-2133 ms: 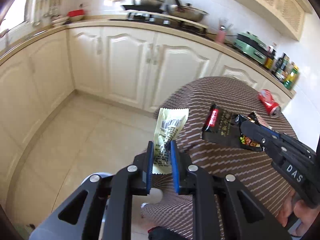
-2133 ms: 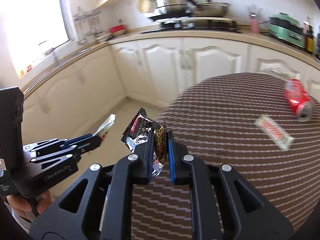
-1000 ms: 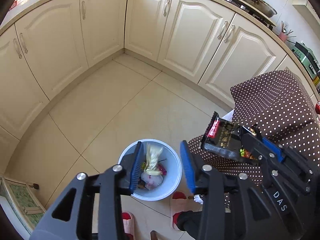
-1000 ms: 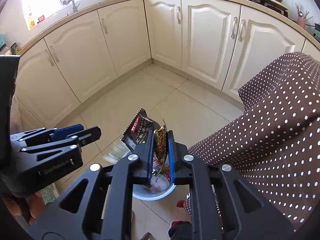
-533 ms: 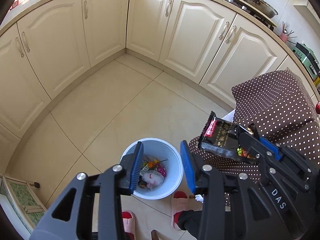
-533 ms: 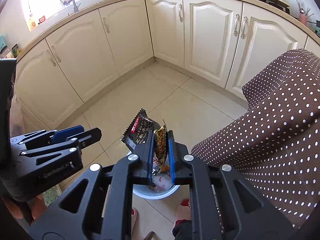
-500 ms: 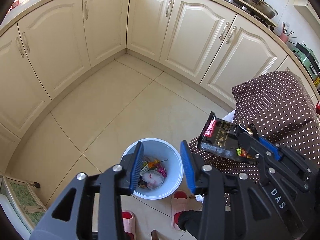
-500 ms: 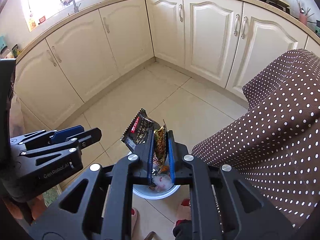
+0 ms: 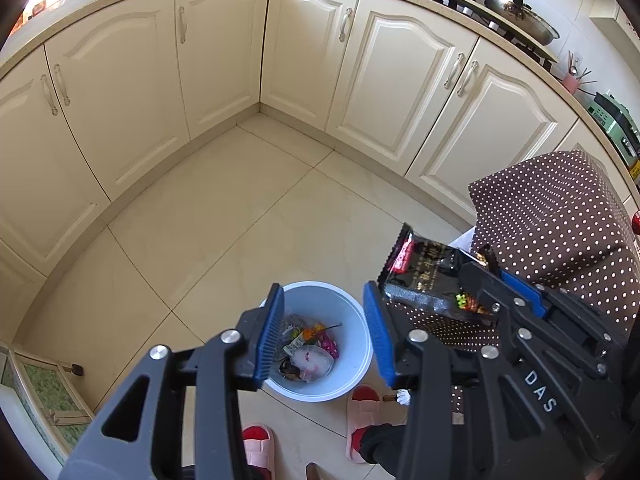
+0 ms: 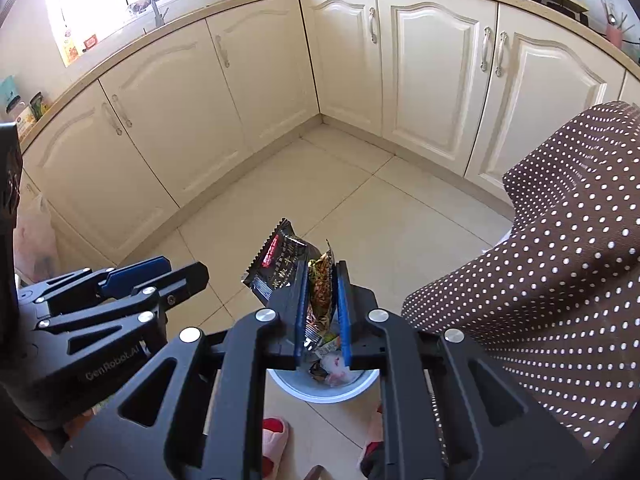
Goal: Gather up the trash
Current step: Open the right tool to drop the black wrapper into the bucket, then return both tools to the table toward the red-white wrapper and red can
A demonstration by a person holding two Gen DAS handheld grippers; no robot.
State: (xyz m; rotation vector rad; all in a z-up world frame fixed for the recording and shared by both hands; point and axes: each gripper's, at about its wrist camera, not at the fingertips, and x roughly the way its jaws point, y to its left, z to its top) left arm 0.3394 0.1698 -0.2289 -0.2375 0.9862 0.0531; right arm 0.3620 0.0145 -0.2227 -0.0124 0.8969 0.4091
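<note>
hidden: bin (image 10: 320, 394) mostly behind right gripper (image 10: 322, 292) in right view | left gripper (image 9: 324, 334) spread apart, nothing held, above pale blue bin holding trash (image 9: 306, 354) | right gripper clamped on black wrapper (image 10: 280, 266), over the bin beside dotted tablecloth (image 10: 560, 280)

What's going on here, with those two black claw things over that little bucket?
A person is clearing trash with a handheld gripper in each hand. The left gripper hangs over the pale blue bin on the kitchen floor, jaws open and holding nothing; wrappers already lie in the bin. The right gripper is clamped on a black snack wrapper, held above the bin and not yet dropped. The table with the brown dotted tablecloth stands beside it.
</note>
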